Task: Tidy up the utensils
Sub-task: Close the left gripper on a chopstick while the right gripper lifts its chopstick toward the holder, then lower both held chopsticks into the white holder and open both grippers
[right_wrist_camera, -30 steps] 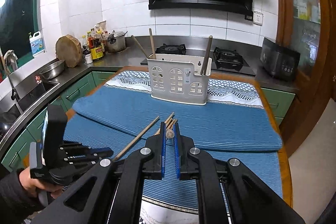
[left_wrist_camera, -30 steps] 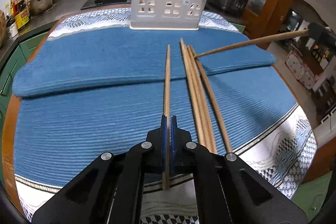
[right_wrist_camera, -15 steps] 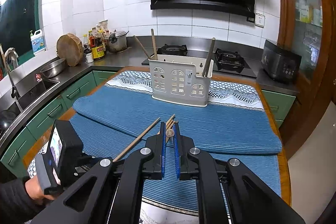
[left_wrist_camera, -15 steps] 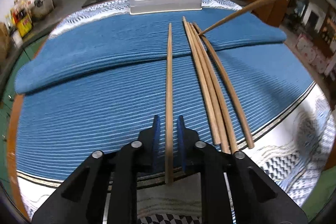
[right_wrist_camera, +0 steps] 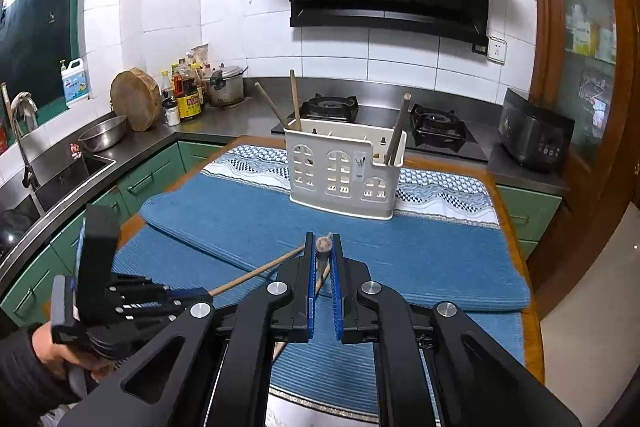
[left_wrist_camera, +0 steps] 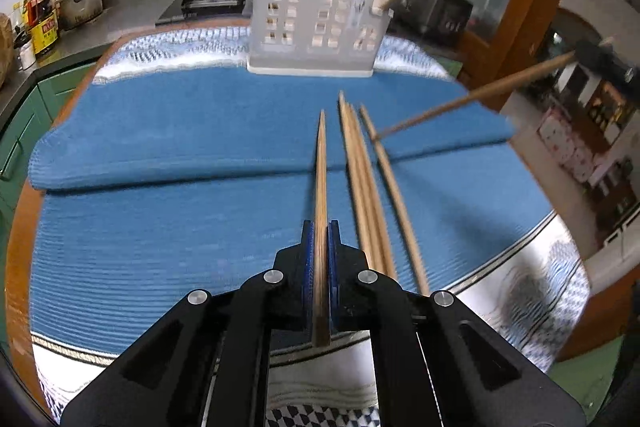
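**Both claws clamped on a chopstick each, above the blue mat**

Left claw (left_wrist_camera: 320,231): blue pads pinched tight on one wooden chopstick (left_wrist_camera: 321,195), which ran straight ahead between the fingers, tip toward the white utensil holder (left_wrist_camera: 316,31). Left view was motion-blurred. Jaws had just been closing, chopstick between them.

Right claw (right_wrist_camera: 323,247): closed on a second chopstick (right_wrist_camera: 322,255), seen end-on between the pads, shaft angled down toward the mat. From the left view that same stick (left_wrist_camera: 472,99) came in slantwise from the right, its tip just beside the loose ones.

Three loose chopsticks (left_wrist_camera: 368,187) lay side by side on the blue ribbed mat (left_wrist_camera: 160,227), just right of the left claw's stick.

Holder stood at the far end of the worktop (right_wrist_camera: 534,339), near the gas hob (right_wrist_camera: 436,127). Two sticks upright in its left compartment (right_wrist_camera: 294,99), one in the right (right_wrist_camera: 398,131).

A hand (right_wrist_camera: 60,355) held the left claw's grip at lower left of the right view.
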### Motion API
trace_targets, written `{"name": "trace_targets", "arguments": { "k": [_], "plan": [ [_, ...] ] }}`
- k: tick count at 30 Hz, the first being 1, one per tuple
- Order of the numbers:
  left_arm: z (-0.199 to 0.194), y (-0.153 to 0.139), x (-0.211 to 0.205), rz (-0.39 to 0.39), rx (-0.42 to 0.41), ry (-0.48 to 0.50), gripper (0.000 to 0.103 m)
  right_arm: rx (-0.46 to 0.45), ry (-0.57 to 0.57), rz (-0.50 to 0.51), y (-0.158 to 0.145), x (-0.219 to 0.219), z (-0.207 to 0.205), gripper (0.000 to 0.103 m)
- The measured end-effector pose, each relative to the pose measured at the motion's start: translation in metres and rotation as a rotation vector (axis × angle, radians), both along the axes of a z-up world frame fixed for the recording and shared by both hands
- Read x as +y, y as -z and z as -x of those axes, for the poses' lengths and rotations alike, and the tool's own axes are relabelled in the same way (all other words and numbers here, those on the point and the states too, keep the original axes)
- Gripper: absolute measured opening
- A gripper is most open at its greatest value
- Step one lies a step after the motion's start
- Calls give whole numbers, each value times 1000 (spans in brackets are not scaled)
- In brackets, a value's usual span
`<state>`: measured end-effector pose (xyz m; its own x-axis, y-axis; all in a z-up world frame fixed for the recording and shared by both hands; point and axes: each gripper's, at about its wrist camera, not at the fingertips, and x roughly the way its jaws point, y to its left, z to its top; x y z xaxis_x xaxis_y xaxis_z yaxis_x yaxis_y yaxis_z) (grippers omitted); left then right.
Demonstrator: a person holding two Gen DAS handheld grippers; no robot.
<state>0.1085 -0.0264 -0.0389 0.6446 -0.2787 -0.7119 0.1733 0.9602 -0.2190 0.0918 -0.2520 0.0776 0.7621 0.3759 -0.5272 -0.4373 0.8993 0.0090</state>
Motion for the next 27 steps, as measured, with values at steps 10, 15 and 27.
{"name": "trace_targets", "arguments": {
  "k": [10,15,27],
  "plan": [
    [-13,-37,0,-14,-92,8,5,-26,-29,18,-28,5,-18,7],
    [-25,-53,1,-43,-119,21,5,-20,-48,16,-53,4,-42,7],
    [-69,-99,1,-75,-173,58,5,-99,-13,4,-134,7,-109,7]
  ]
}}
